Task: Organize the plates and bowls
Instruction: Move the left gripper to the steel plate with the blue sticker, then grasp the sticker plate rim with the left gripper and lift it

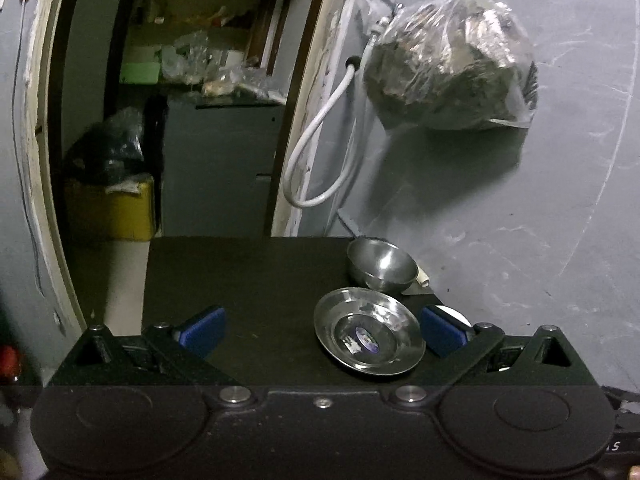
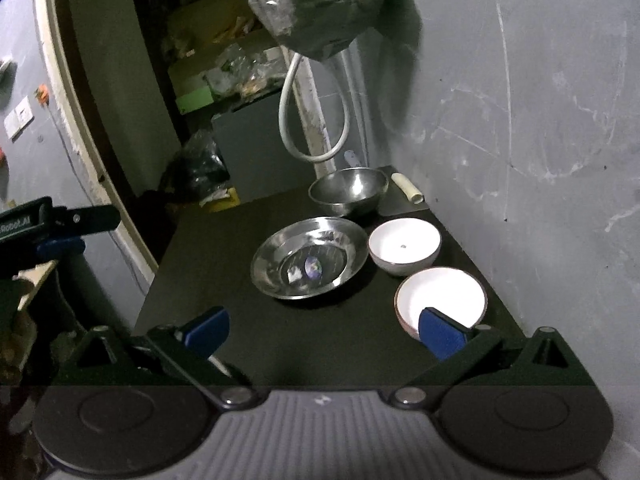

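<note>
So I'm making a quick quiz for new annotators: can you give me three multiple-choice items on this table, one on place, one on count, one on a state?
1. Where does the steel bowl stand?
A. at the far end of the table, beyond the steel plate
B. inside a white bowl
C. on the floor

2. How many white bowls are on the table?
A. none
B. two
C. four

3. How do the right gripper's jaws stand?
A. shut on the steel plate
B. shut on a white bowl
C. open, holding nothing

Answers:
1 A: it sits behind the steel plate, near the wall.
2 B: the farther white bowl and the nearer white bowl sit by the table's right edge.
3 C: the right gripper has its blue pads wide apart over bare table.
</note>
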{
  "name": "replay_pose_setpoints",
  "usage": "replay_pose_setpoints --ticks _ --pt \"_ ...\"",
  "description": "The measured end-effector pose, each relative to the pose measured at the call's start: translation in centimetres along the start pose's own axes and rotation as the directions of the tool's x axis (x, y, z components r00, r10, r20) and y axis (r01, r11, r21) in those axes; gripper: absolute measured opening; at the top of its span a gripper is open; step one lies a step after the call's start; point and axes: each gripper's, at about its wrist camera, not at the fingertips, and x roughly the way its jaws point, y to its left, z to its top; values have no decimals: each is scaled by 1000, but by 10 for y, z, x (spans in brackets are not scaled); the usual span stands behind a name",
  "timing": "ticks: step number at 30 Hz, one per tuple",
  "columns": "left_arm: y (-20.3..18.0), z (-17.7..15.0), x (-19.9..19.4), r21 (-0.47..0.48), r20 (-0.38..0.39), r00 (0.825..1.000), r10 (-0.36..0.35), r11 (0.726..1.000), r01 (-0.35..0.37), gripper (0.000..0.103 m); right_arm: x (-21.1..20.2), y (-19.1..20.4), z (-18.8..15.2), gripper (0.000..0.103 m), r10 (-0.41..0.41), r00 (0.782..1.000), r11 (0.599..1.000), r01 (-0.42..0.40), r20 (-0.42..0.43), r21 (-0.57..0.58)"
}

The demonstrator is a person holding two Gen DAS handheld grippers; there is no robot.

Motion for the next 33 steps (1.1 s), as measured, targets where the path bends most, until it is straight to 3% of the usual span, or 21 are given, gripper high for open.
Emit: replay_pose_setpoints --ticks 8,15,21,27,33 --pt "6 6 49 -14 -85 996 36 999 -38 102 38 -18 5 103 8 1000 998 -6 -30 68" --pt "10 13 115 25 -185 980 71 997 -67 102 77 -25 13 103 56 995 989 -44 -80 138" --pt "7 15 165 98 -252 966 51 995 -27 102 107 -21 15 103 101 990 985 -86 -97 149" --pt "7 7 209 98 -335 941 38 995 -6 102 140 -24 9 101 114 985 981 -92 -127 171" --pt "0 0 219 101 -334 942 21 995 14 99 152 -23 10 95 108 988 981 -88 -110 171"
